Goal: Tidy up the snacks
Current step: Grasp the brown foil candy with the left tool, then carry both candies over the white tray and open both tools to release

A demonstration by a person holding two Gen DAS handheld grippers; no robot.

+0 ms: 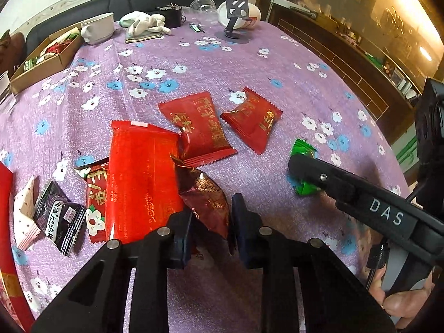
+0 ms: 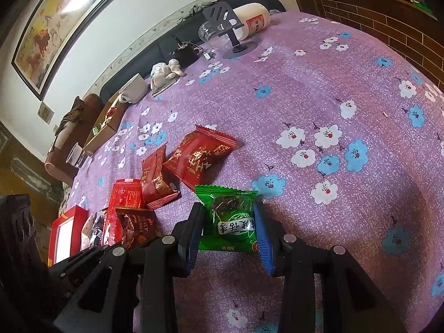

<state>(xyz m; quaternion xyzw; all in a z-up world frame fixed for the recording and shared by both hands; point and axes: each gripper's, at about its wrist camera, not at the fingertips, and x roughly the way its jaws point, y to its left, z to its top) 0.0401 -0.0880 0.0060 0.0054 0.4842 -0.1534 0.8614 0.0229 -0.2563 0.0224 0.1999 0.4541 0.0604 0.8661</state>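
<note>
Several snack packets lie on the purple flowered tablecloth (image 1: 211, 63). My left gripper (image 1: 212, 219) is open, its fingers on either side of a dark red packet (image 1: 205, 197). Beside it lie a long red packet (image 1: 141, 177), two red packets (image 1: 197, 127) (image 1: 252, 119), and a black packet (image 1: 59, 219). My right gripper (image 2: 229, 227) is open around a green packet (image 2: 230, 219), with the pads (image 2: 263, 238) close to its sides. In the left wrist view the right gripper's finger (image 1: 319, 174) covers most of the green packet (image 1: 302, 149).
A cardboard box (image 1: 41, 58) with snacks stands at the far left with a white mug (image 1: 98, 27) beside it. A phone stand (image 1: 234, 14), a white cloth (image 1: 144, 23), a clear cup and a white bottle (image 2: 252, 19) are at the back. A red box (image 2: 66, 233) lies at the left.
</note>
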